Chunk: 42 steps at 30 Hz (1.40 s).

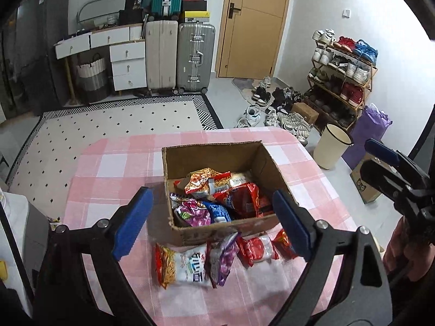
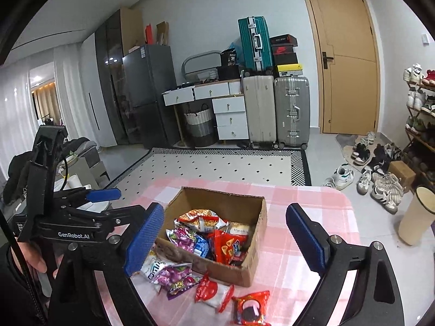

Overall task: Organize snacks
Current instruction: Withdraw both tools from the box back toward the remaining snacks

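An open cardboard box (image 1: 214,231) stands on the pink checked table (image 1: 108,168) and holds several snack packets (image 1: 217,198). In front of it lie a white and orange noodle packet (image 1: 182,265), a purple packet (image 1: 221,260), a red and white packet (image 1: 255,250) and a small red packet (image 1: 282,244). My left gripper (image 1: 214,225) is open and empty above the box's near wall. My right gripper (image 2: 225,241) is open and empty above the box (image 2: 244,266); loose packets (image 2: 176,274) and a red packet (image 2: 250,309) lie below it.
Beyond the table lie a patterned rug (image 1: 108,125), suitcases (image 1: 195,57), white drawers (image 1: 127,65), a door (image 1: 252,24), a shoe rack (image 1: 342,76), scattered shoes (image 1: 274,108) and a cream bin (image 1: 333,149). The other gripper shows at the right (image 1: 394,174).
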Each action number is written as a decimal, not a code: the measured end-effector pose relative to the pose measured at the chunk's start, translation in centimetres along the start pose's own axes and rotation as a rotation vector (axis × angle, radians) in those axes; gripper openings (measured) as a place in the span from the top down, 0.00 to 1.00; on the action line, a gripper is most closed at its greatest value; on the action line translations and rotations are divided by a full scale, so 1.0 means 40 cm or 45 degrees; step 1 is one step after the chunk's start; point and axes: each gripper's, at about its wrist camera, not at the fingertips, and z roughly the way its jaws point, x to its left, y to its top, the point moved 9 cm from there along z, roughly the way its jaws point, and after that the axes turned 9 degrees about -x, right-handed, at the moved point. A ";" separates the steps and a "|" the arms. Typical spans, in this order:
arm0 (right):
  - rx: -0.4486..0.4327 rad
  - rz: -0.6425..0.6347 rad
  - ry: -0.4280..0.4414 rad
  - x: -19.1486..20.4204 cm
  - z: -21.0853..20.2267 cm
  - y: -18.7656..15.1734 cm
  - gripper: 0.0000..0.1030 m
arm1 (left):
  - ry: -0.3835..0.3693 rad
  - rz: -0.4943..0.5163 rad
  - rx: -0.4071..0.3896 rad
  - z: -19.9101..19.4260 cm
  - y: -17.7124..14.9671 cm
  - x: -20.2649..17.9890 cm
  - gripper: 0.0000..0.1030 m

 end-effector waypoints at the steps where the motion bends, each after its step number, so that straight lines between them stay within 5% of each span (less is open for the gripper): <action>1: -0.007 -0.003 -0.007 0.001 -0.019 -0.003 0.07 | 0.009 0.003 -0.013 -0.017 -0.001 0.002 0.13; 3: -0.017 0.001 -0.017 0.002 -0.046 -0.009 0.05 | 0.024 -0.004 -0.045 -0.053 0.000 0.011 0.01; 20: -0.051 0.101 -0.033 0.004 -0.231 -0.166 0.01 | 0.083 -0.032 -0.182 -0.247 -0.115 0.038 0.01; 42: 0.267 0.261 -0.111 -0.074 -0.093 -0.514 0.01 | 0.096 -0.069 -0.045 -0.115 -0.427 0.051 0.01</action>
